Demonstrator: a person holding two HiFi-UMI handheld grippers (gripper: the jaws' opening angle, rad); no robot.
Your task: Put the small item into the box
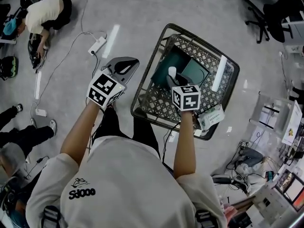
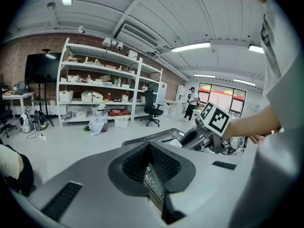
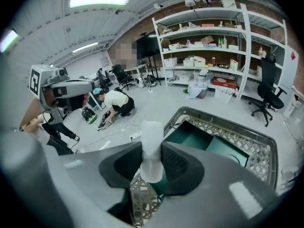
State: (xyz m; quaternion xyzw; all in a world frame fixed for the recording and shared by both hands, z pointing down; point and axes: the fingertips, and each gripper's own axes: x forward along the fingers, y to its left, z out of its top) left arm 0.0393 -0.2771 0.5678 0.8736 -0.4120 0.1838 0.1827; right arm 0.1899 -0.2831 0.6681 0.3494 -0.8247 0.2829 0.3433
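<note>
**While gripped, the small item point(image 1: 172, 71) hangs over the box point(image 1: 165, 63)**

Head view: right gripper point(image 1: 172, 79) holds the white item at frame centre, above a mesh basket point(image 1: 156, 108). Left gripper view: left gripper point(image 2: 153, 175) clenched, empty. Right gripper view: jaws pinch the item; green box right of centre.
</note>
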